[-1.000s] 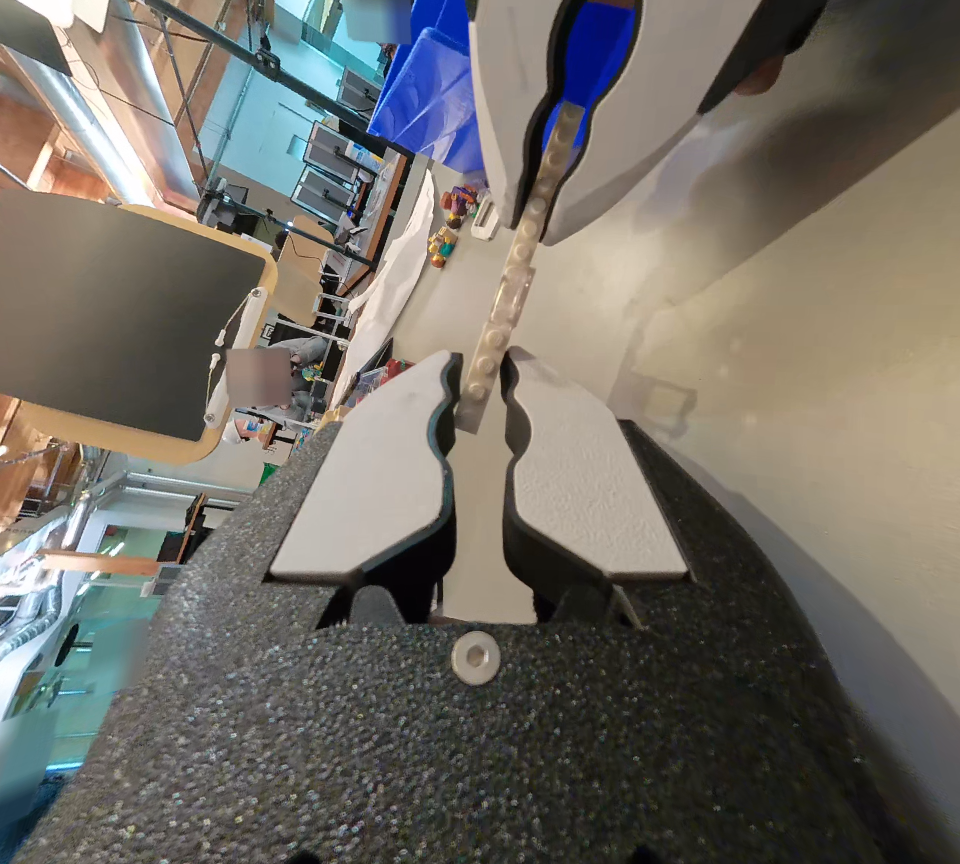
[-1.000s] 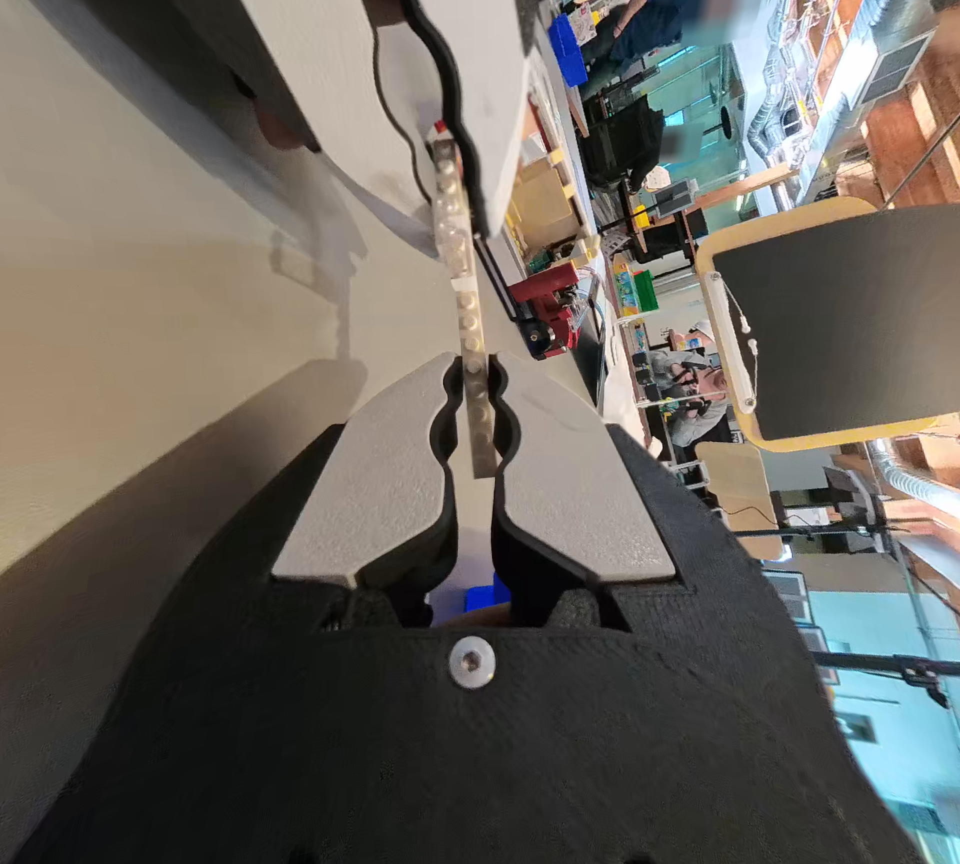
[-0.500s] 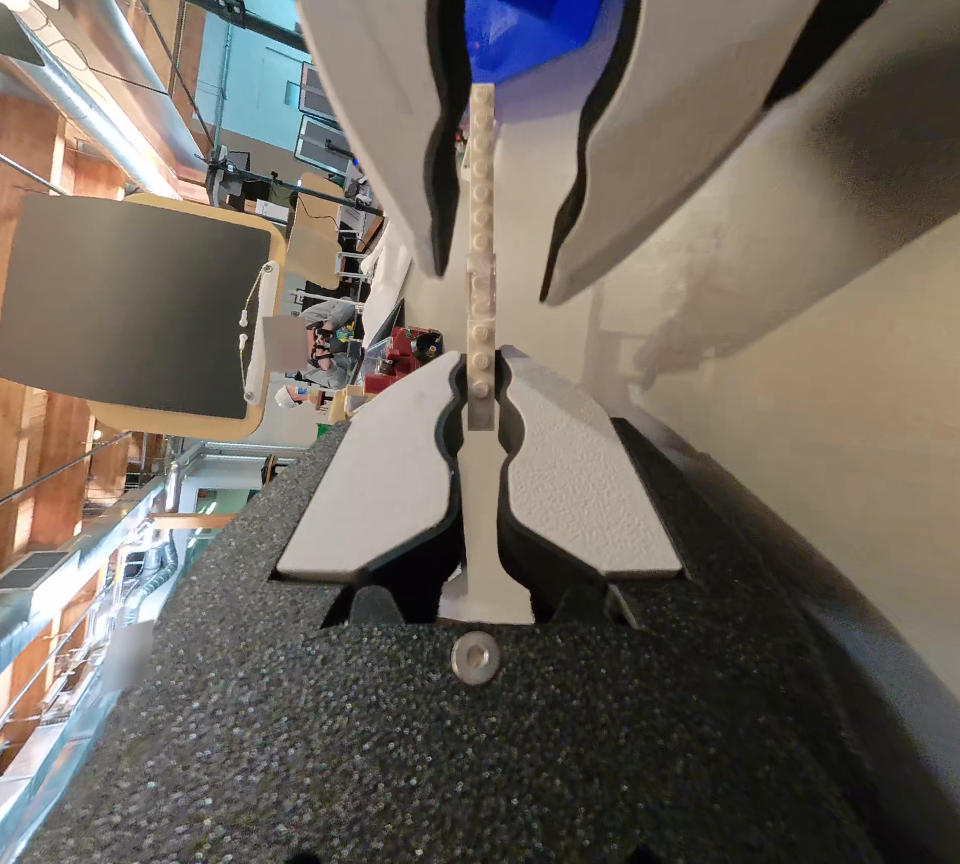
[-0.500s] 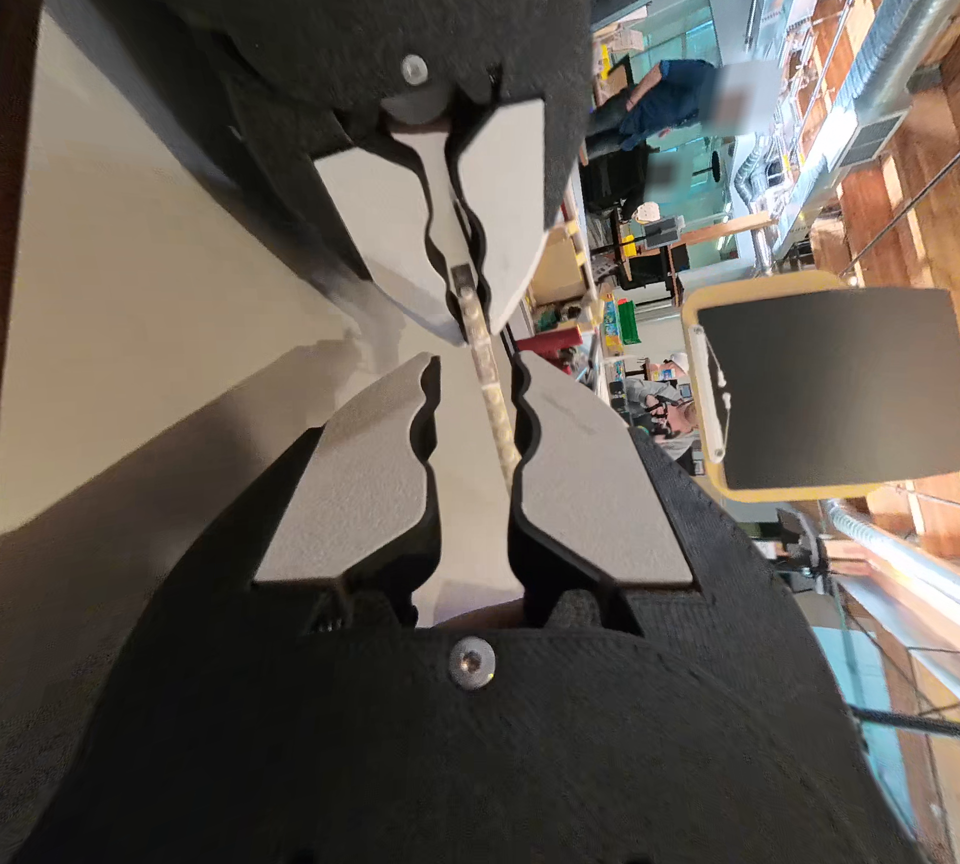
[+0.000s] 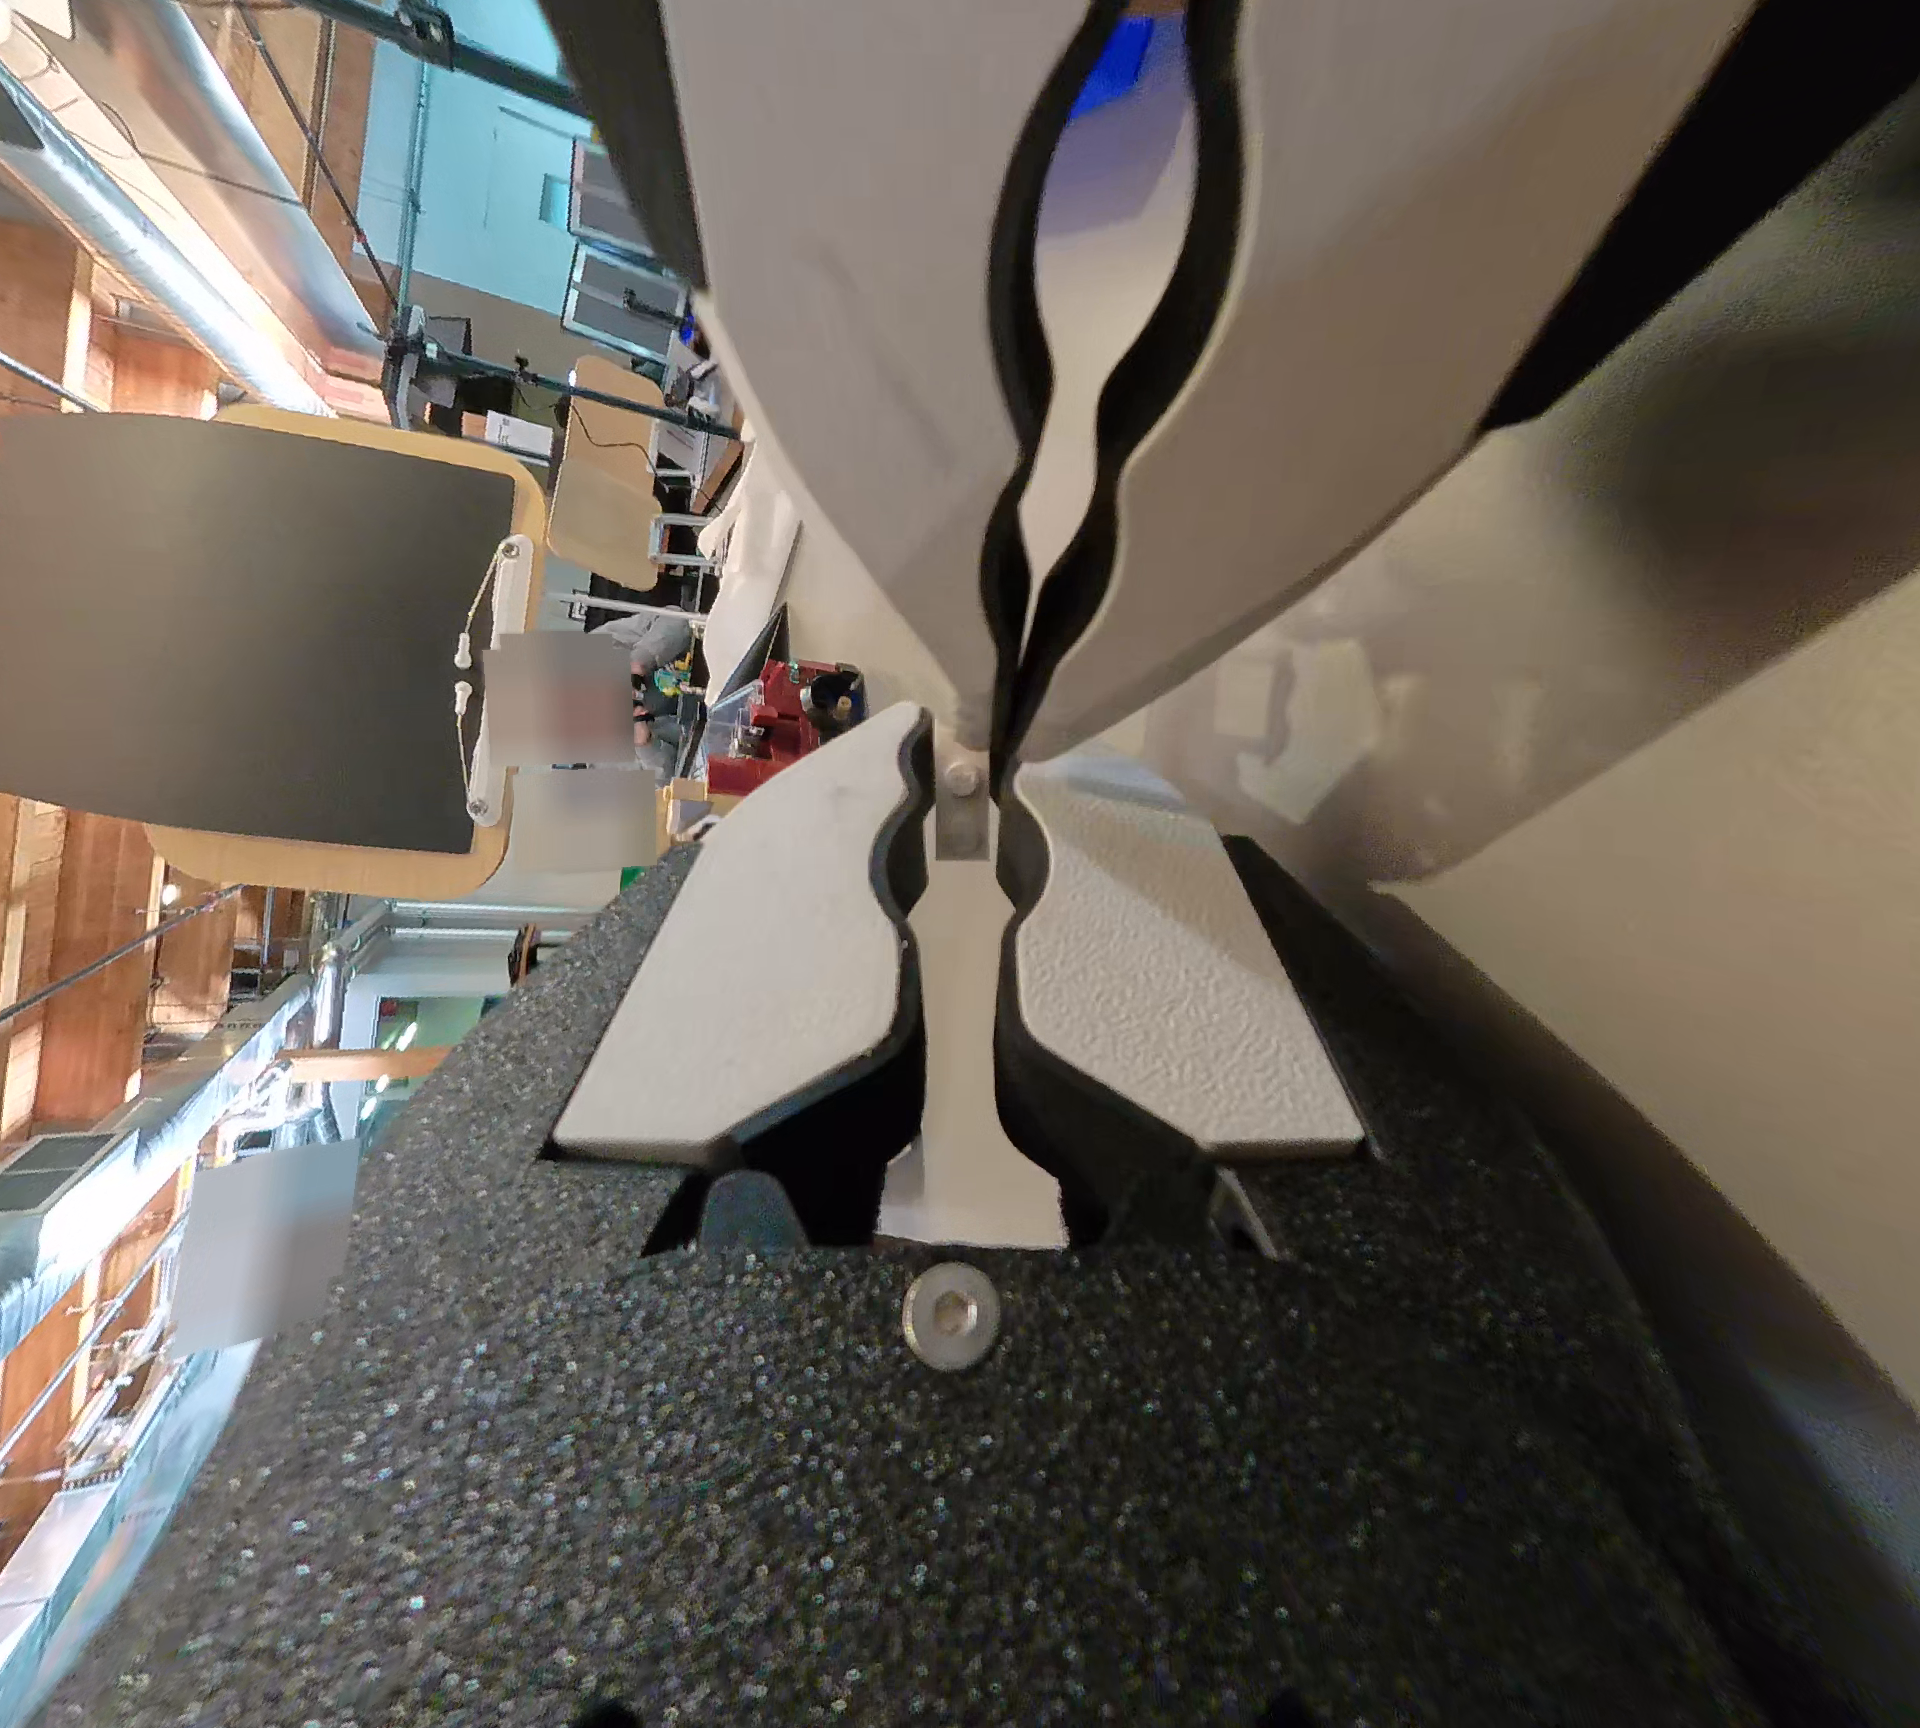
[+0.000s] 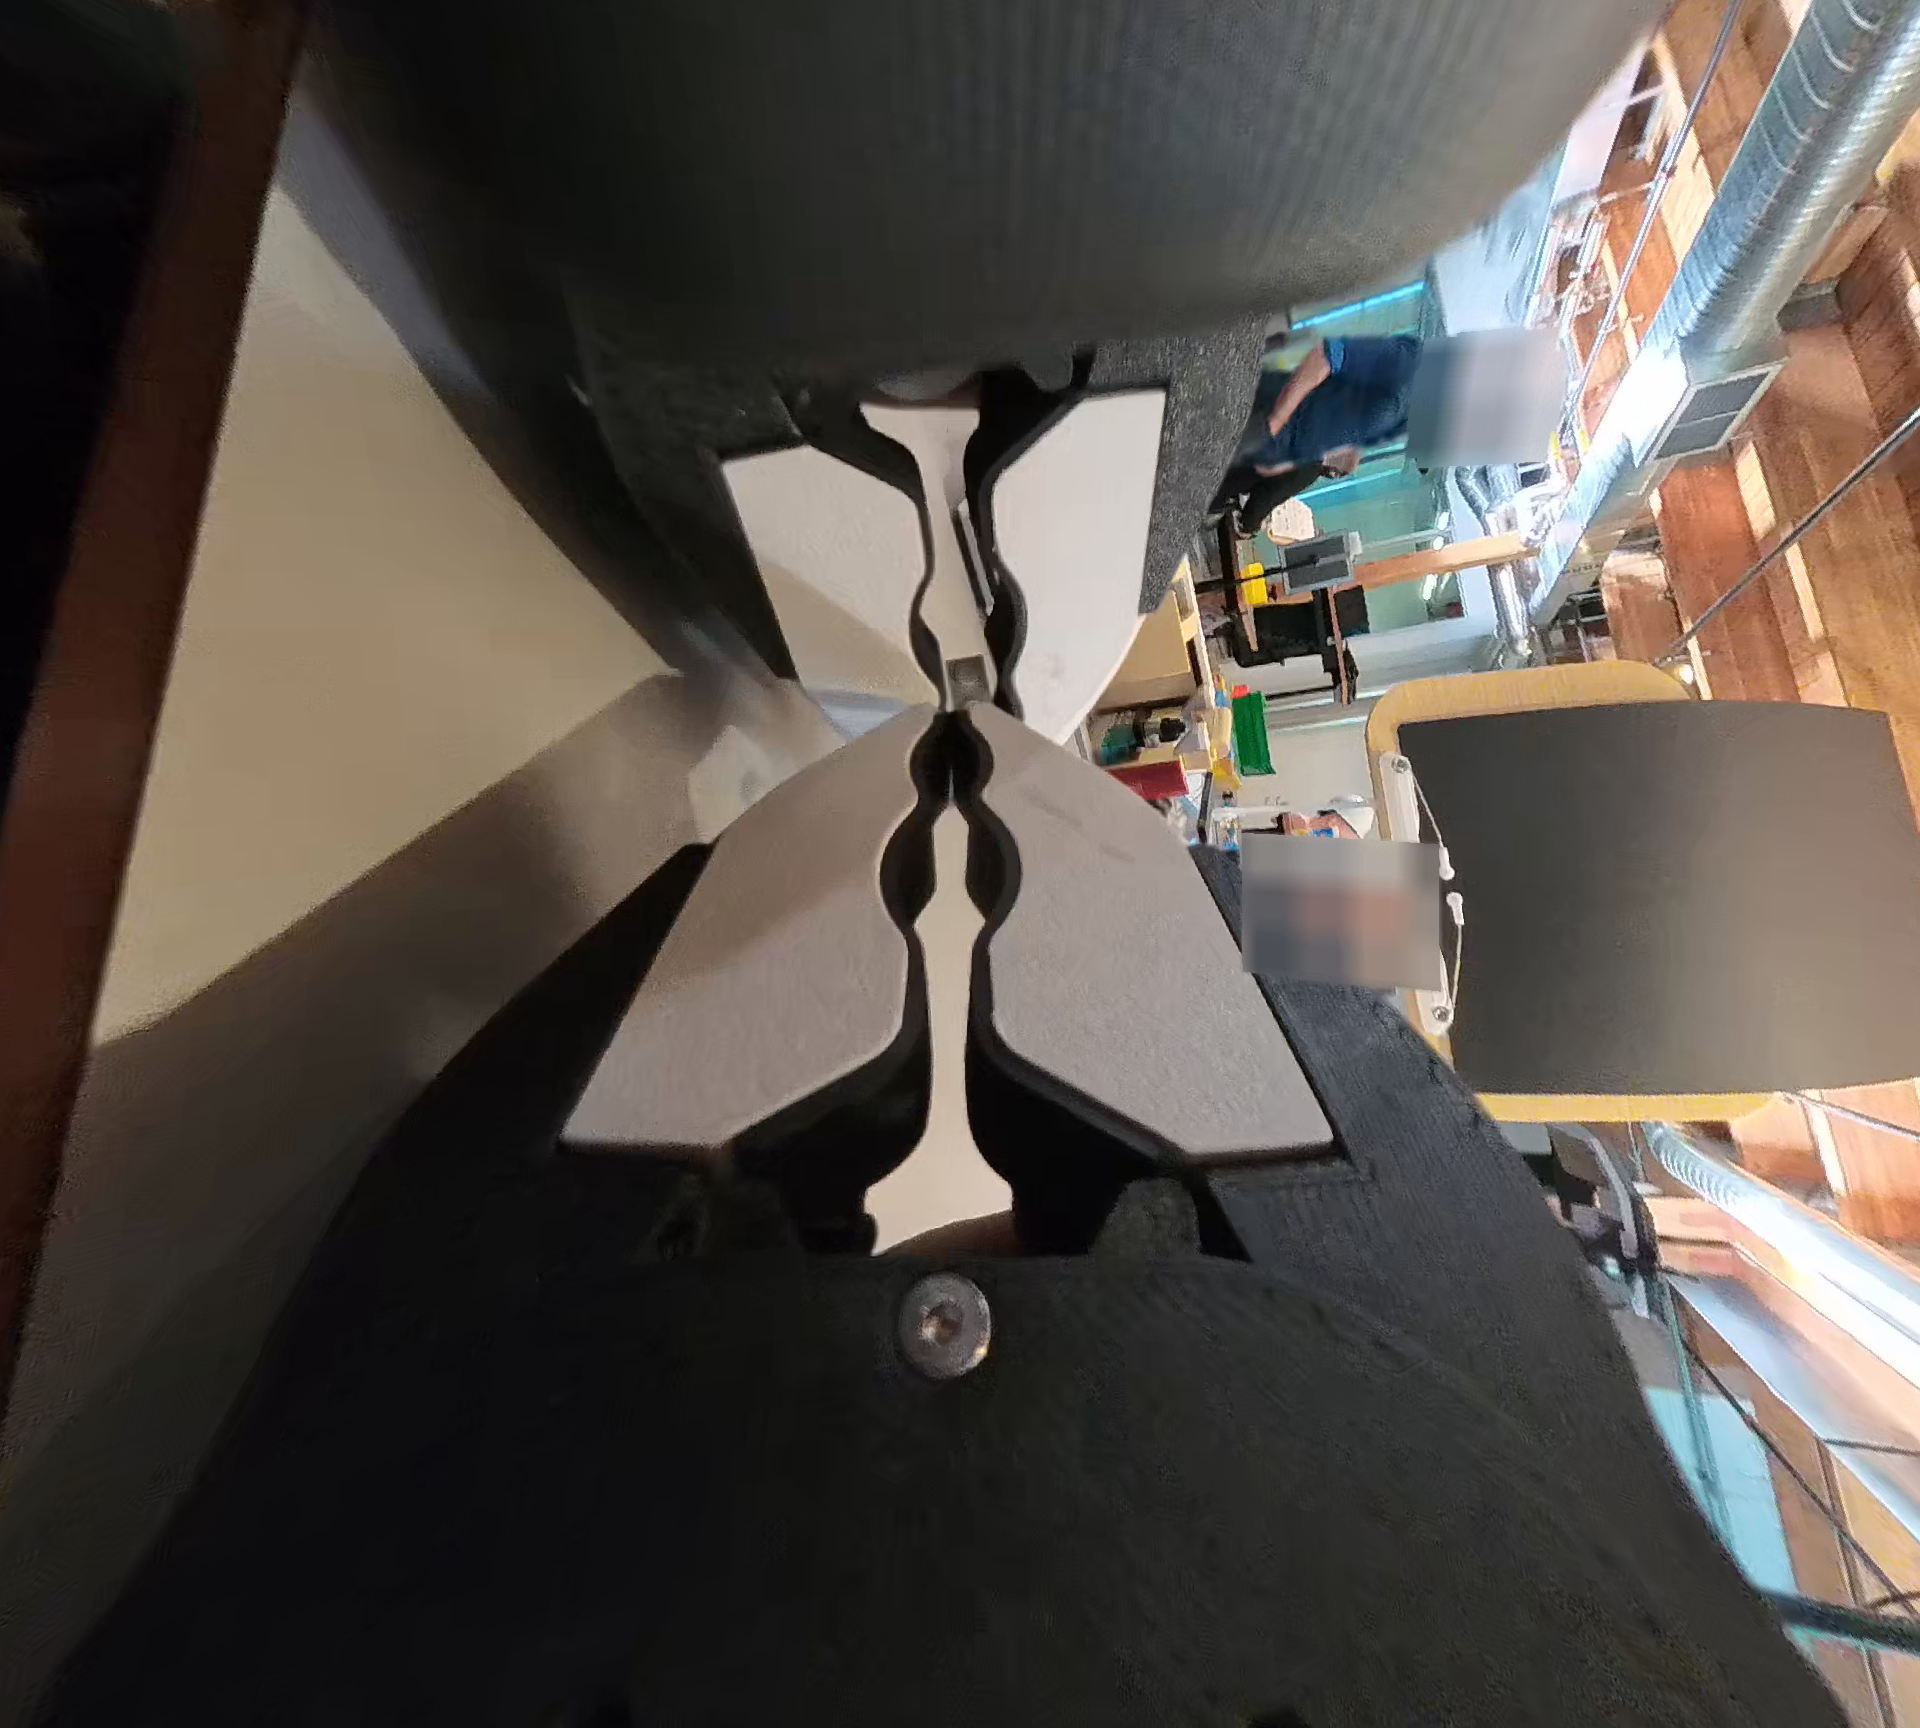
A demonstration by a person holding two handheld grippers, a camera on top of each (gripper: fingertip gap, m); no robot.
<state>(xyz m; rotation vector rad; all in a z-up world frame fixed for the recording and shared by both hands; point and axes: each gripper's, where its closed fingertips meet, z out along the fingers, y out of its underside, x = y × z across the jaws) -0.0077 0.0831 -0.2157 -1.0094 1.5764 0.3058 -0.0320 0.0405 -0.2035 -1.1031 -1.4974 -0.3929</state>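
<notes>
left gripper [image 5: 966,795]: clamps a grey studded strip [image 5: 964,814] end-on | right gripper [image 6: 951,738]: closed, bare, tips meeting the strip | pale desk [image 5: 1662,951] alongside

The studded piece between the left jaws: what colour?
Pale grey, with one round stud showing; the studded piece shows best in the left wrist view.

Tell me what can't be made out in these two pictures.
- Left wrist view: far end of the grey studded plate, covered by the right gripper's tips; the left gripper pinches the near end.
- Right wrist view: the plate's length, only its end showing.
- Both: background people, under mosaic patches.
</notes>
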